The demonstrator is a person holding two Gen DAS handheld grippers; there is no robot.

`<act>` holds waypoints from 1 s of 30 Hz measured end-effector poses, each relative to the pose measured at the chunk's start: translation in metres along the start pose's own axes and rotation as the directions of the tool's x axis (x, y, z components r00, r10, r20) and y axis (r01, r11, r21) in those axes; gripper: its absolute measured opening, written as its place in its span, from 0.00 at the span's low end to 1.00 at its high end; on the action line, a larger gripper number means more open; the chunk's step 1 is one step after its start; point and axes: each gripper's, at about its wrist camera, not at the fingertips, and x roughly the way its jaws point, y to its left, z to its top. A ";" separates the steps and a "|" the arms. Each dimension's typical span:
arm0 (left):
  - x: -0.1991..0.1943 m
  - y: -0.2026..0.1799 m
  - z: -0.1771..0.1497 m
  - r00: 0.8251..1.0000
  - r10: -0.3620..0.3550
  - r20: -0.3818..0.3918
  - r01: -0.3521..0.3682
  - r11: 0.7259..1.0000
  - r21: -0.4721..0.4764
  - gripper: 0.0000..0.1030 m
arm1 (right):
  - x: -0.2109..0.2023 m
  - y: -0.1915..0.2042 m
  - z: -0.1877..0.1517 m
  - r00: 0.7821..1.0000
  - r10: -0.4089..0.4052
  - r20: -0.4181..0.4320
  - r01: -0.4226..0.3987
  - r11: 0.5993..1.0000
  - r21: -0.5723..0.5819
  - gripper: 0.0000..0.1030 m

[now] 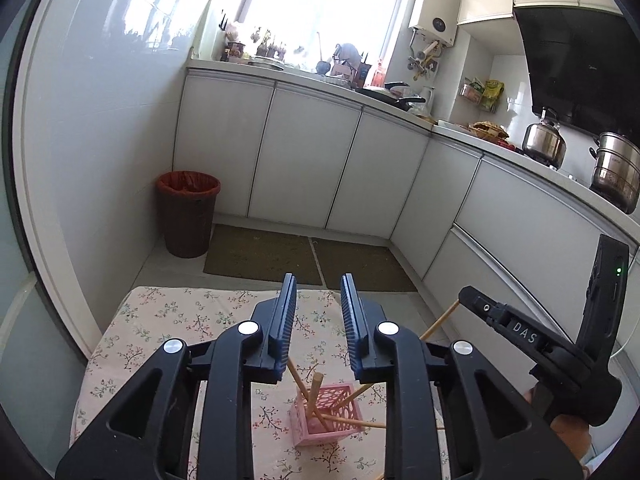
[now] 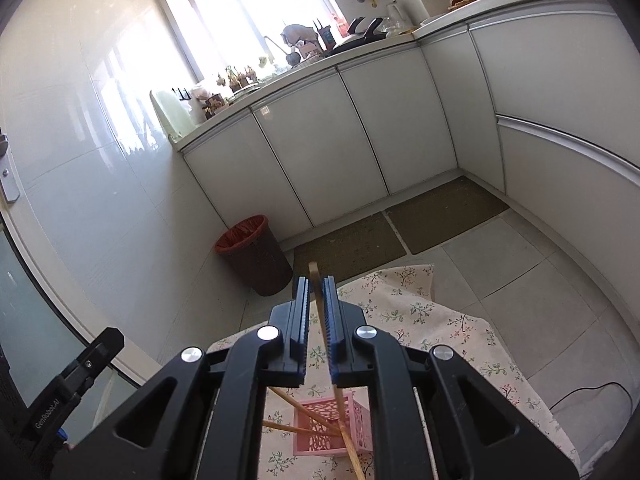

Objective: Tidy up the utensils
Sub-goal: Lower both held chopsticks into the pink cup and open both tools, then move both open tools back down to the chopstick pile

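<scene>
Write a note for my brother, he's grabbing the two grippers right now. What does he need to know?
Left gripper: open, empty, above the pink lattice plastic holder on the flowery tablecloth.
Right gripper: one thin wooden chopstick runs between its fingers, leaning on one pad; whether it is gripped is unclear. Its lower end reaches down past the holder.
Done: several wooden chopsticks already sit in the holder, leaning every way.
Left: get the right gripper's chopstick into the holder. Others may lie out of view.
</scene>
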 end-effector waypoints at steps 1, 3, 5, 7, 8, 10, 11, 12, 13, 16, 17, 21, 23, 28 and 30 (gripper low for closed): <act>0.000 0.000 0.000 1.000 0.001 -0.004 -0.001 1.000 0.002 0.24 | 0.000 0.001 -0.001 1.000 -0.004 -0.004 0.004 1.000 -0.006 0.15; -0.003 0.000 0.001 1.000 0.001 -0.003 -0.001 1.000 0.003 0.27 | -0.007 0.004 -0.003 1.000 -0.014 0.011 0.014 1.000 -0.021 0.26; -0.008 -0.002 0.002 1.000 -0.004 0.004 0.004 1.000 0.007 0.30 | -0.019 0.007 -0.003 0.999 -0.020 0.036 0.022 0.999 -0.034 0.33; -0.014 -0.006 0.002 1.000 -0.009 0.010 0.009 1.000 0.019 0.32 | -0.031 0.010 -0.002 0.998 -0.032 0.054 0.034 0.998 -0.046 0.33; -0.017 -0.009 0.002 1.000 -0.010 0.011 0.010 1.000 0.027 0.34 | -0.037 0.012 -0.002 0.997 -0.039 0.062 0.042 0.998 -0.053 0.34; -0.023 -0.015 0.001 1.000 -0.012 0.011 0.011 0.999 0.043 0.38 | -0.049 0.014 -0.004 0.995 -0.055 0.078 0.060 0.996 -0.065 0.40; -0.027 -0.018 0.000 1.000 -0.012 0.011 0.012 0.999 0.053 0.42 | -0.055 0.014 -0.006 0.994 -0.066 0.085 0.072 0.995 -0.071 0.42; -0.030 -0.021 -0.002 1.000 -0.012 0.012 0.011 0.998 0.062 0.44 | -0.062 0.016 -0.008 0.993 -0.077 0.090 0.084 0.993 -0.079 0.45; -0.035 -0.024 -0.004 1.000 -0.008 0.014 0.007 0.997 0.074 0.50 | -0.067 0.016 -0.010 0.991 -0.090 0.094 0.099 0.991 -0.087 0.49; -0.044 -0.033 -0.012 1.000 0.008 0.010 -0.009 0.995 0.103 0.59 | -0.086 0.013 -0.020 0.985 -0.126 0.121 0.138 0.986 -0.092 0.63; -0.046 -0.035 -0.015 1.000 0.012 -0.002 -0.012 0.994 0.109 0.60 | -0.092 0.011 -0.023 0.981 -0.143 0.134 0.155 0.984 -0.088 0.67; -0.046 -0.039 -0.030 0.998 0.019 -0.063 -0.011 0.992 0.124 0.62 | -0.111 -0.008 -0.043 0.968 -0.209 0.141 0.219 0.974 -0.059 0.84; -0.046 -0.041 -0.039 0.996 0.019 -0.089 -0.007 0.990 0.138 0.66 | -0.115 -0.017 -0.050 0.966 -0.230 0.115 0.238 0.969 -0.068 0.89; -0.036 -0.049 -0.069 0.978 -0.004 -0.208 0.042 0.984 0.176 0.91 | -0.125 -0.042 -0.077 0.950 -0.309 0.050 0.312 0.945 -0.100 0.93; -0.023 -0.054 -0.084 0.959 0.001 -0.282 0.059 0.977 0.204 0.92 | -0.128 -0.064 -0.090 0.935 -0.354 0.004 0.353 0.934 -0.057 0.93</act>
